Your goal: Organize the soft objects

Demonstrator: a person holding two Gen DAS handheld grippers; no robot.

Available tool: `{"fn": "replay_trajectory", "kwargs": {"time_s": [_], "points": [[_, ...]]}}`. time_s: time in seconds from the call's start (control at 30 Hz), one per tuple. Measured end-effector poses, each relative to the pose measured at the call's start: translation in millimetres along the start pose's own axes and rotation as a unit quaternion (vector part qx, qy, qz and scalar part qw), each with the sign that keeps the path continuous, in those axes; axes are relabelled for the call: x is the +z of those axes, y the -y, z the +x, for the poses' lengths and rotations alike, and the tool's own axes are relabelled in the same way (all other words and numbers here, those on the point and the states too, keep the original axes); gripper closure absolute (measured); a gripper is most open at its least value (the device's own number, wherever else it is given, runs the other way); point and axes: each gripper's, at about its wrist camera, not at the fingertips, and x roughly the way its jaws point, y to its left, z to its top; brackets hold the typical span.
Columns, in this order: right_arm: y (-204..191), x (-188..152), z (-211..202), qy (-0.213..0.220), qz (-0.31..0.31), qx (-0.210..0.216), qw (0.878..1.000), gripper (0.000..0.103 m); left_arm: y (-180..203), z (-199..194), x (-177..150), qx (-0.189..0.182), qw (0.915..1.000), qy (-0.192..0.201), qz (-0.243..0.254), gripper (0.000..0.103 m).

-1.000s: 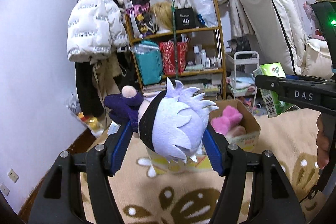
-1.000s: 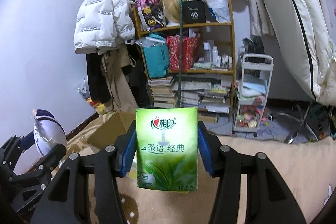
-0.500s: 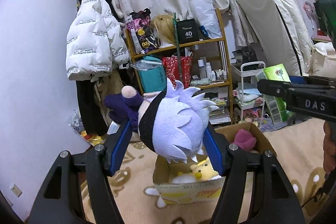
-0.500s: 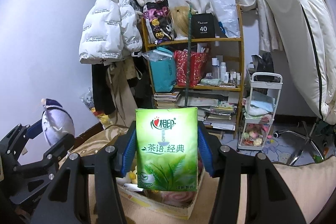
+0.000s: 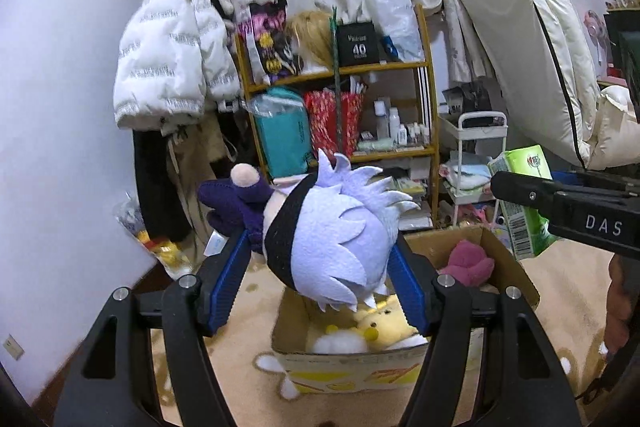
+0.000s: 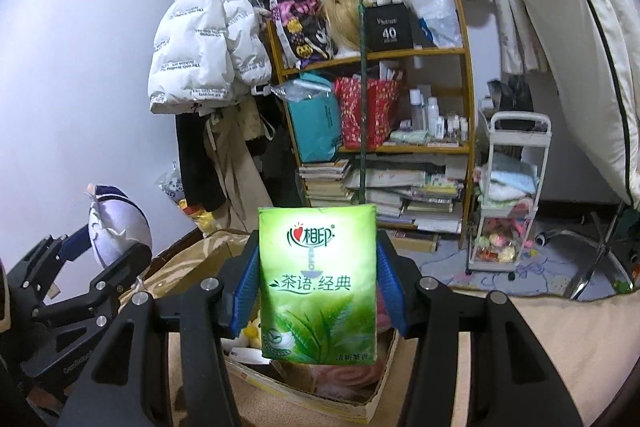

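While both grippers hang above a cluttered bedroom floor, the scene reads, from largest thing to smallest:

Mattress: a cream mattress [image 5: 532,39] leans upright against the curtained wall at right.

Shelf unit: a wooden shelf [image 6: 400,55] beside a hanging white puffer jacket [image 6: 200,47] holds bags, bottles and stacked books.

Cardboard box: an open cardboard box [image 5: 516,267] sits on the patterned beige rug [image 5: 248,387], holding a yellow plush [image 5: 380,327] and a pink plush [image 5: 468,259].

Left gripper: the left gripper [image 5: 316,267] has its blue pads pinching the head of a plush doll [image 5: 332,227] with pale lilac spiky hair, a black band and a dark purple body; the doll is held in the air, above the near end of the box.

Right gripper: the right gripper [image 6: 318,287] has its jaws clamped on the sides of a green tissue pack [image 6: 318,283], upright with its printed face to the camera, raised over the box's far side.
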Motion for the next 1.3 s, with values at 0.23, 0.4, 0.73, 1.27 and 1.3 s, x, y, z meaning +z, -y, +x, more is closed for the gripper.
{"fn": "replay_trajectory", "kwargs": {"time_s": [0.23, 0.4, 0.73, 1.27, 1.3], "points": [[10.3, -17.9, 20.5, -0.029, 0.014, 0.007, 0.999, 0.047, 0.3, 22.7, -15.0, -0.024, 0.9990, -0.035, -0.015, 0.036], [13.7, -27.9, 30.8, -0.045, 0.017, 0.014, 0.999, 0.046, 4.9, 30.7, -21.6, -0.047, 0.9976, -0.048, -0.011, 0.034], [23.6, -39.7, 41.9, -0.079, 0.050, 0.031, 0.995, 0.045, 14.0, 41.7, -31.7, -0.057, 0.9948, -0.084, 0.008, 0.024], [22.0, -31.5, 22.0, -0.060, 0.059, 0.023, 0.996, 0.014, 4.1, 28.0, -35.0, -0.032, 0.9937, -0.107, 0.009, 0.007], [20.9, -30.7, 18.2, -0.058, 0.056, 0.021, 0.997, 0.014, 1.6, 24.2, -34.6, -0.028, 0.9940, -0.106, 0.009, 0.006]]}}
